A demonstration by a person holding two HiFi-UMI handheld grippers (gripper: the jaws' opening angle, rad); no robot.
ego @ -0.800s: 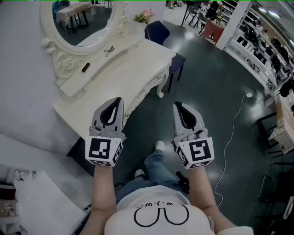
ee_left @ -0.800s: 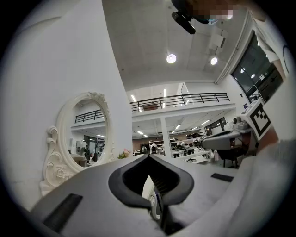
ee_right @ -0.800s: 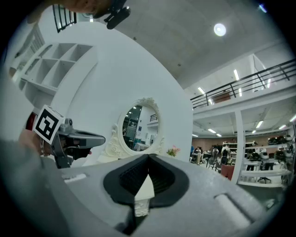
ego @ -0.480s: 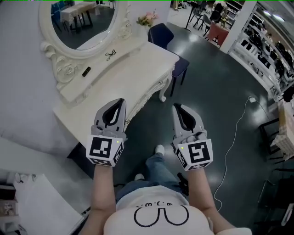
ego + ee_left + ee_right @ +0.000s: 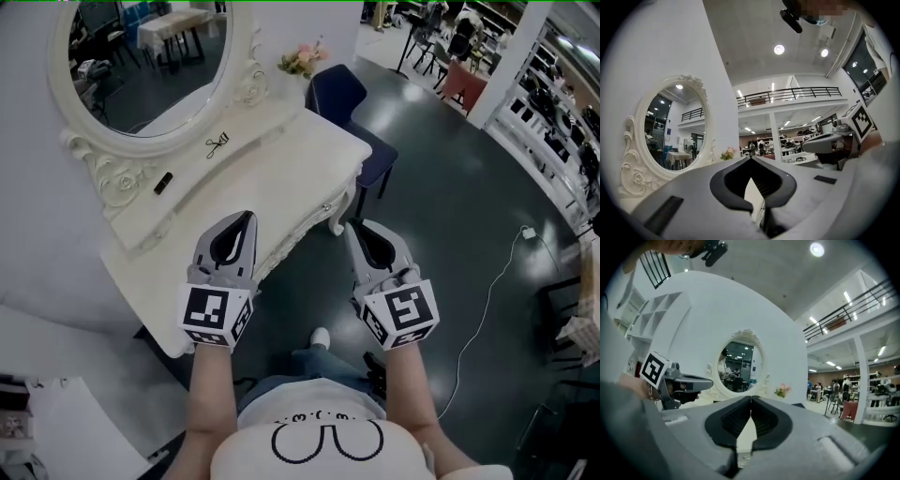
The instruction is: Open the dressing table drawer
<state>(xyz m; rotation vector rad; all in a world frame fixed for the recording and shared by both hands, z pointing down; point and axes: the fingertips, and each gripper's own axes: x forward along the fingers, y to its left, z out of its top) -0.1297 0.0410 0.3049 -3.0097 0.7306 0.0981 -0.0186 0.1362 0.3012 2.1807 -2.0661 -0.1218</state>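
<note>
Mirror [image 5: 141, 66] at far left on the white dressing table [image 5: 281, 159], my left gripper [image 5: 244, 217] clenched on nothing by the table's near edge, drawer front [image 5: 302, 223] just beyond both tips, untouched, my right gripper [image 5: 352, 228] likewise clenched and empty.

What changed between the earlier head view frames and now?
The person moved closer to the dressing table. More of its front edge now lies under the left gripper, and its corner leg shows right beside the right gripper. Unchanged: both grippers shut, empty and side by side; nothing touched.
</note>
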